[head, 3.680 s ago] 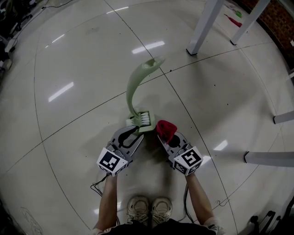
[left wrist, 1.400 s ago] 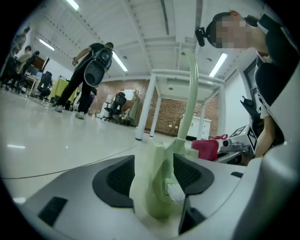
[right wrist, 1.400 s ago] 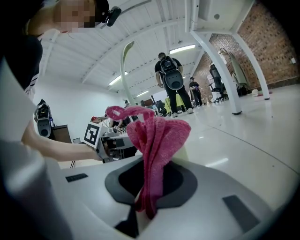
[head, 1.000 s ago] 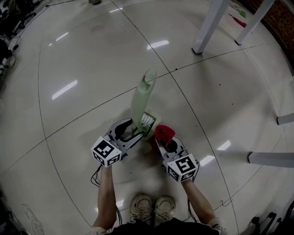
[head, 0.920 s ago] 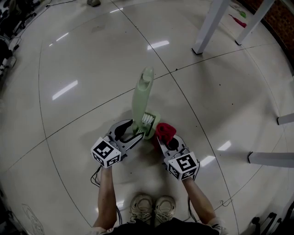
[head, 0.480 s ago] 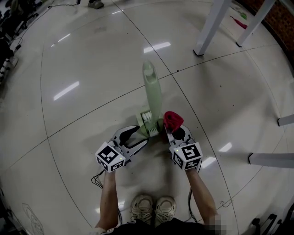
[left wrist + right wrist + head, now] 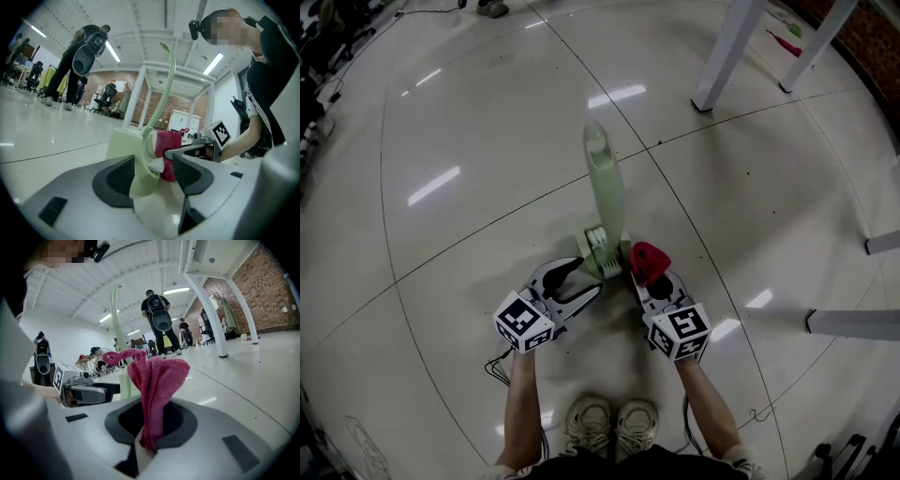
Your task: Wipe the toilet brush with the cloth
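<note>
The pale green toilet brush [image 7: 602,251] stands with its long handle [image 7: 605,178] pointing away from me. My left gripper [image 7: 589,274] is shut on the brush's head [image 7: 136,159], whose white bristles show between the pads. The curved handle [image 7: 161,93] rises above it. My right gripper [image 7: 649,278] is shut on a bunched red cloth [image 7: 649,260], which sticks up from the jaws [image 7: 157,380]. The cloth [image 7: 169,150] sits right beside the bristle side of the head; I cannot tell whether they touch.
The floor is glossy white tile. White table legs [image 7: 724,56] stand at the far right, with more legs [image 7: 853,323] at the right edge. A cable [image 7: 499,367] trails by my left arm. My shoes [image 7: 609,427] are below. People stand far off [image 7: 159,315].
The brush handle has swung from leaning left to pointing nearly straight away. The right gripper and cloth have shifted a little right along the brush head. The left gripper has hardly moved.
</note>
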